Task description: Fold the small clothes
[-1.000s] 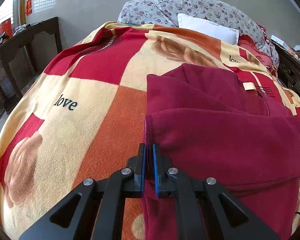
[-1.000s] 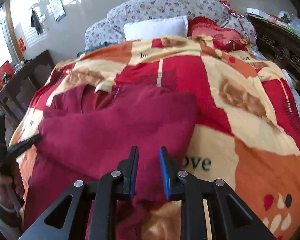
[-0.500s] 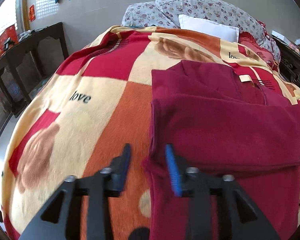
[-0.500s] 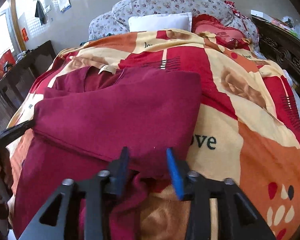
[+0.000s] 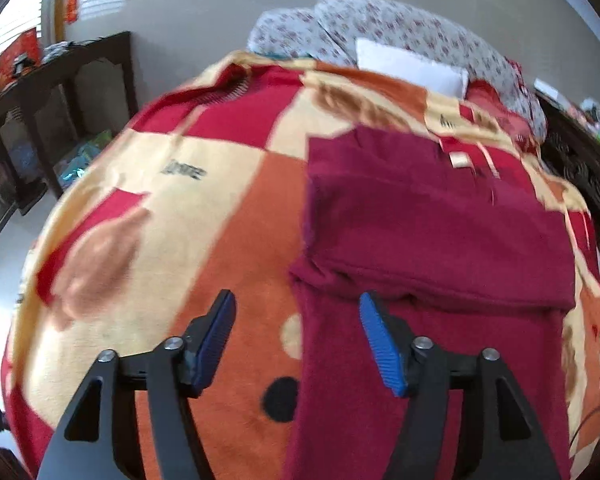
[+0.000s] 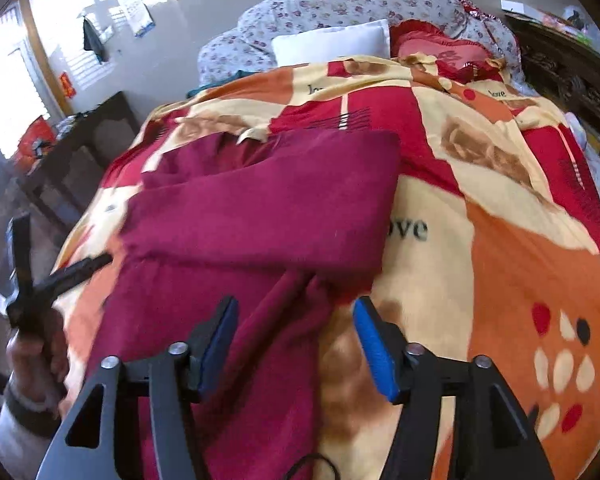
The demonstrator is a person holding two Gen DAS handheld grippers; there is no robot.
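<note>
**Both jaws let go over the folded garment**

My left hand-held gripper [image 5: 296, 312] and right hand-held gripper [image 6: 294, 314] tilt downward, jaws just spread apart, nothing between them; the maroon garment [image 6: 268, 208] lies folded across itself on the bed's patterned blanket [image 5: 180, 240]

Left claw [image 5: 296, 334] is seen with jaws spread wide, having just been opening; nothing is gripped between the blue pads [image 5: 216, 336]. Right claw [image 6: 294, 334] is likewise spread, just opened, nothing clamped. Both are angled downward. In the right wrist view the left claw is held by a hand [image 6: 36, 352], sleeve cuff visible at the wrist.
</note>
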